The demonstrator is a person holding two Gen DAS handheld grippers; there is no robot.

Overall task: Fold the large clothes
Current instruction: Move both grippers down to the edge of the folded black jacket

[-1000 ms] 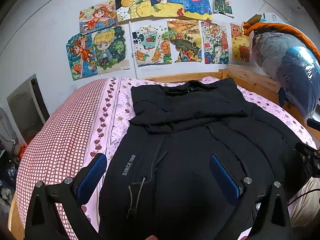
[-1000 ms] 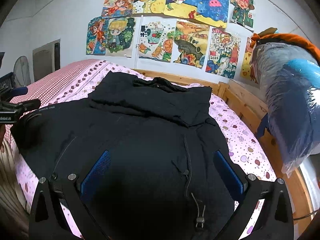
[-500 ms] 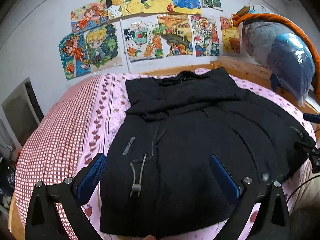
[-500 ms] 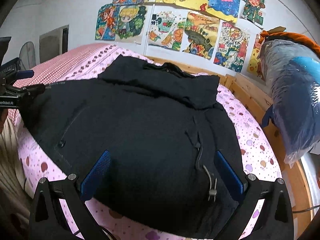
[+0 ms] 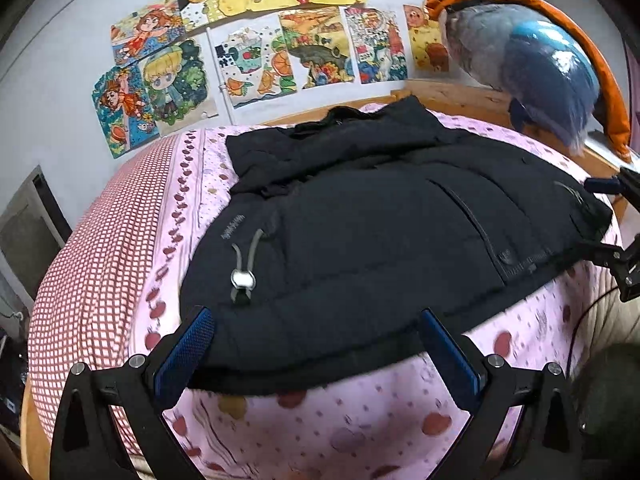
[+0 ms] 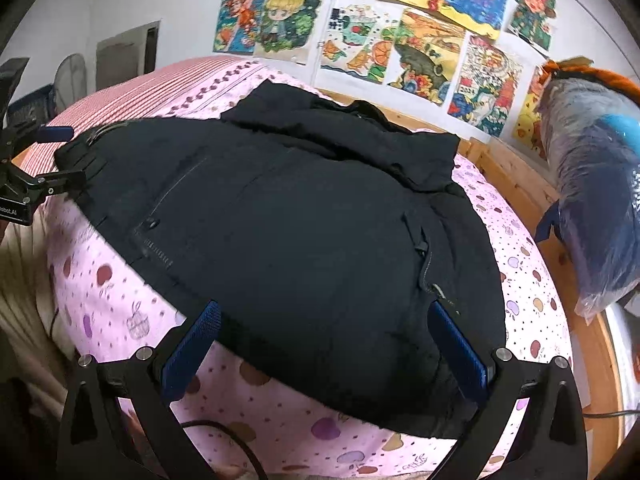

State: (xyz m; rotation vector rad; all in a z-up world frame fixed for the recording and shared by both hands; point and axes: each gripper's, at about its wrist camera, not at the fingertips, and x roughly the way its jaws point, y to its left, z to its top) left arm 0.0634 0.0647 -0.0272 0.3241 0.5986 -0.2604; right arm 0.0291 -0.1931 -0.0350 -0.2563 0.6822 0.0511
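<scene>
Both sets of blue-padded fingers stand spread wide with nothing between them. The left gripper [image 5: 316, 354] hangs at the near hem of the bulky black padded jacket [image 5: 360, 232], toward its 7 o'clock corner; the right gripper [image 6: 326, 346] hangs at the same hem toward 5 o'clock. Neither is pinching cloth.

The jacket lies flat across the pink apple-print bedsheet [image 5: 360, 420], collar at 12 o'clock toward the wall of colourful children's drawings [image 5: 280, 52], with an upper layer already doubled down over the chest. A grey drawcord with a pale toggle [image 5: 243, 278] rests on the cloth near the left gripper. A plastic-wrapped blue and grey bundle [image 6: 596, 200] sits on the wooden bed frame at 3 o'clock.

Spaced one at each end of the hem, the grippers look placed to take both corners and carry them toward the collar.
</scene>
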